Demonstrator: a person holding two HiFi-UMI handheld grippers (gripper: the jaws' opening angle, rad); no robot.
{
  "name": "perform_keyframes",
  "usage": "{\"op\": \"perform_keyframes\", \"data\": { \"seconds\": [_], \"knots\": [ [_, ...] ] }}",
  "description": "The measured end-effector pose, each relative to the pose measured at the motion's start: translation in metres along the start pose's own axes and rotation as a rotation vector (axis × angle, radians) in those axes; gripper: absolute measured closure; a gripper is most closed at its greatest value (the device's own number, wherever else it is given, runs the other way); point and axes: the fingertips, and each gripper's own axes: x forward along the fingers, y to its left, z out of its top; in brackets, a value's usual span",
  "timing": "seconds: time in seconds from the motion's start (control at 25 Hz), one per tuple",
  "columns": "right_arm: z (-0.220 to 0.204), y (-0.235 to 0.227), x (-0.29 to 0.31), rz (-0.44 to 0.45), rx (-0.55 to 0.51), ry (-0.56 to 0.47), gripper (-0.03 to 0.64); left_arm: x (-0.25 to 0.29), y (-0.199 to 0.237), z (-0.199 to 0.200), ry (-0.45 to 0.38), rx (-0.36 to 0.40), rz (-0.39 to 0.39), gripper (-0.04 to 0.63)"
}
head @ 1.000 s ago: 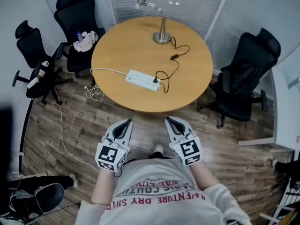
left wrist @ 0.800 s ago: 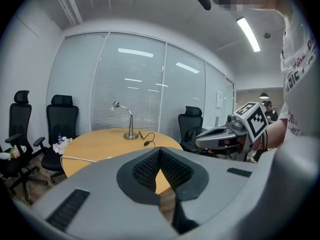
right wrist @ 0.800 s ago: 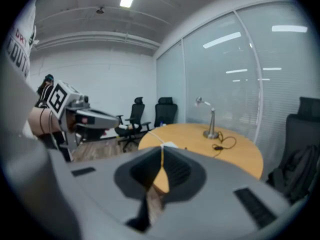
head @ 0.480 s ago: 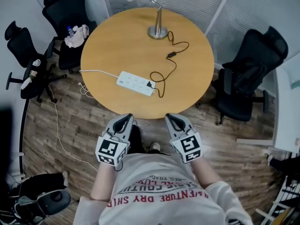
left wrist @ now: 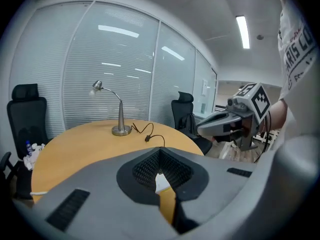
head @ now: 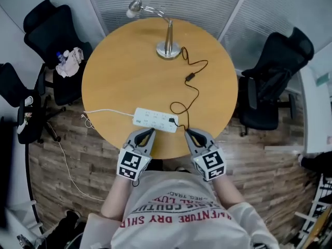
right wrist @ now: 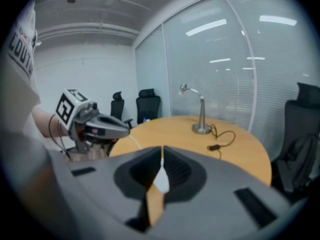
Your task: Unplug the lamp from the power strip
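Observation:
A white power strip (head: 154, 120) lies near the front edge of the round wooden table (head: 114, 77). A black plug (head: 171, 121) sits in its right end. From it a black cord with an inline switch (head: 190, 77) runs back to the silver lamp (head: 167, 45) at the far side; the lamp (left wrist: 120, 119) also shows in the left gripper view. My left gripper (head: 149, 133) and right gripper (head: 188, 133) hover at the table's near edge, just short of the strip. Both are shut and hold nothing. The right gripper points just right of the plug.
Black office chairs stand at the left (head: 49, 27) and right (head: 272, 84) of the table; cloth and a bottle (head: 69, 61) lie on one left chair. The strip's white cable (head: 101, 111) runs off the table's left edge to the wooden floor. Glass walls with blinds stand behind.
The table has come closer in the head view. Both grippers, a step short of the table before, now reach its near edge by the power strip. Their jaws stayed shut.

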Motion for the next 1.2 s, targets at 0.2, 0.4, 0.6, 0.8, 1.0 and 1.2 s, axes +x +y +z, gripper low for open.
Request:
{"op": "perform_keyframes", "data": {
  "seconds": [0.2,0.4,0.6,0.8,1.0,1.2],
  "knots": [
    [0.003,-0.006,0.038,-0.052,0.054,0.035,0.586,0.026,0.028,-0.019,0.087,0.095,-0.108,0.568],
    [-0.012,-0.002,0.055,-0.042,0.083,0.102,0.586,0.049,0.034,-0.049,0.16,0.056,-0.186,0.568],
    [-0.026,-0.001,0.075,0.013,0.042,0.176,0.584,0.079,0.035,-0.082,0.228,0.019,-0.194,0.568],
    [-0.053,0.002,0.097,0.107,-0.047,0.314,0.459,0.106,0.035,-0.111,0.31,0.012,-0.179,0.569],
    [-0.08,-0.003,0.116,0.147,-0.145,0.442,0.443,0.127,0.035,-0.129,0.372,0.035,-0.165,0.568],
    [-0.099,-0.011,0.128,0.156,-0.26,0.567,0.461,0.134,0.037,-0.134,0.393,0.058,-0.141,0.569]
  ]
}}
